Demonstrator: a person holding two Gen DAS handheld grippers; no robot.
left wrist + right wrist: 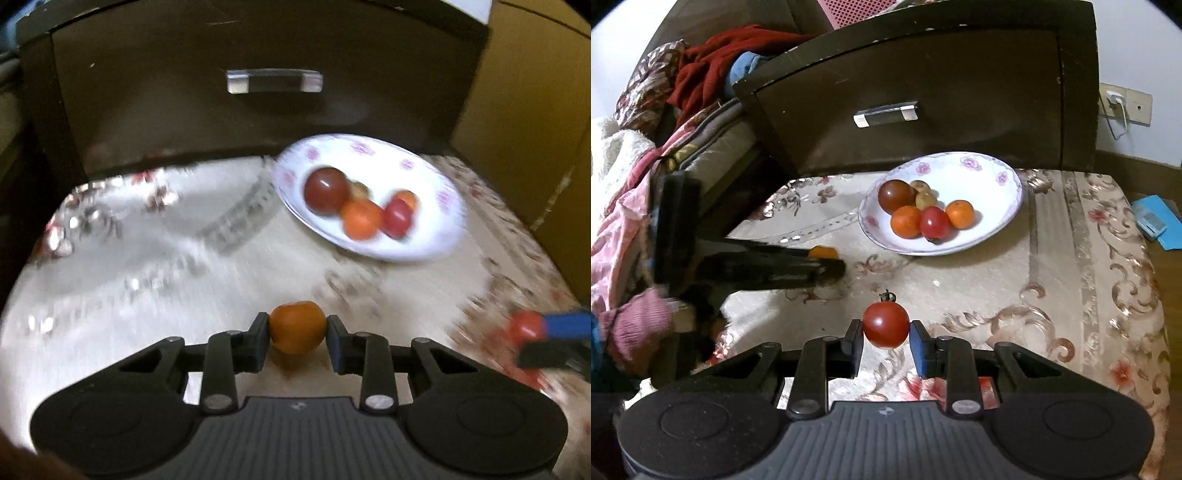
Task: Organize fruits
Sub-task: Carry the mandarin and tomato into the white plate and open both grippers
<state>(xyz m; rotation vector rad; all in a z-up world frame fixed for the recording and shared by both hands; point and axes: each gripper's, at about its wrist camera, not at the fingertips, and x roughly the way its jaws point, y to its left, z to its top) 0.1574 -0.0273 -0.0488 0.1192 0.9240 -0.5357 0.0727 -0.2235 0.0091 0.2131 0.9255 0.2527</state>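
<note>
left gripper point(297, 328) pinching an orange point(297, 326) just above the cloth point(184, 277), right gripper point(886, 332) clamped on a tomato point(886, 325). plate point(997, 221) already crowded, so could bump fruit out, or squash the tomato.

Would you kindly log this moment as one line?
left tool: shut on orange | right tool: shut on tomato | plate: holds fruit
</note>
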